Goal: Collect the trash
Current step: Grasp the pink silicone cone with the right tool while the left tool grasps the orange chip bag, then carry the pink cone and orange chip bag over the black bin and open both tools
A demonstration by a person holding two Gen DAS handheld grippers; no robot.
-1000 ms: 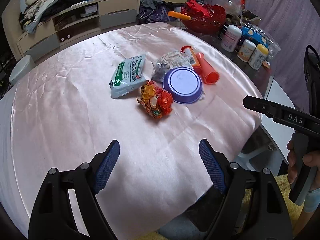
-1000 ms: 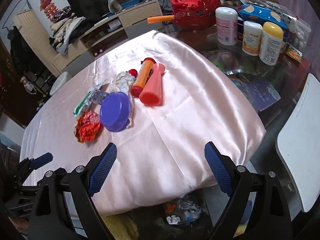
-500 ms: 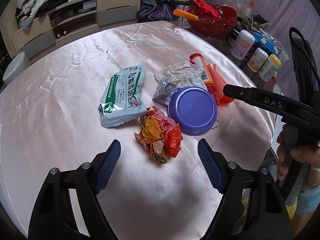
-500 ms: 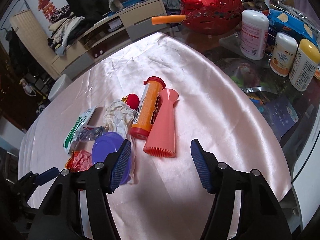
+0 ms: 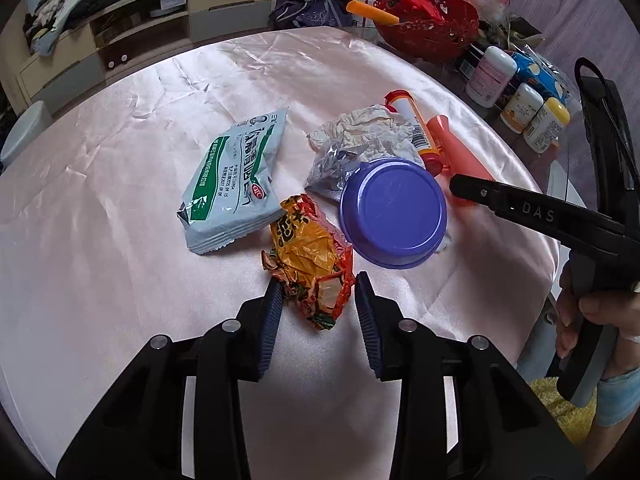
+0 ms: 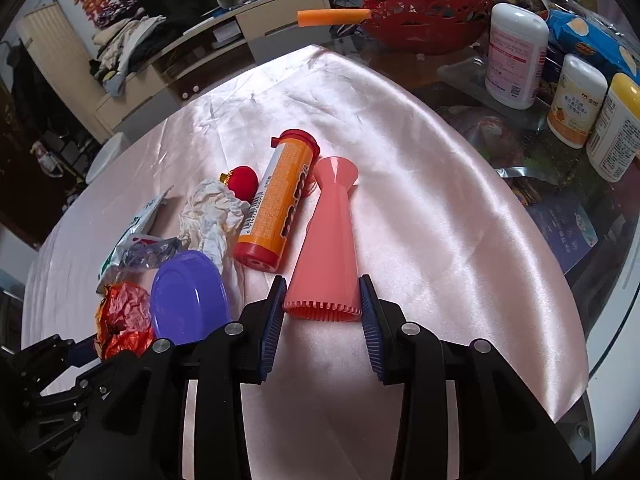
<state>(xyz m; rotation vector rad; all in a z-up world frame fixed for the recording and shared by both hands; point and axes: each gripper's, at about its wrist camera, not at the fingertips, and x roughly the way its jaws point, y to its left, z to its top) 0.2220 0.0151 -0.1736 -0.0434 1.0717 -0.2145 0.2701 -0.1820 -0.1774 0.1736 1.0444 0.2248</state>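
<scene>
Round table (image 5: pixel 100 280) draped in glossy pink satin cloth (image 6: pixel 460 240), creased. Scattered across cloth: green-and-white sachet (image 5: pixel 234 184), crumpled orange-red wrapper (image 5: pixel 310 264), upturned purple bowl (image 5: pixel 394 212), crumpled white paper (image 5: pixel 368 132), foil scrap (image 5: pixel 332 168), orange tube with red caps (image 6: pixel 278 206), pink ridged cone (image 6: pixel 330 244), small red ball (image 6: pixel 243 182). On bare glass beyond cloth: red basket (image 6: pixel 424 4), three white bottles (image 6: pixel 516 56).
</scene>
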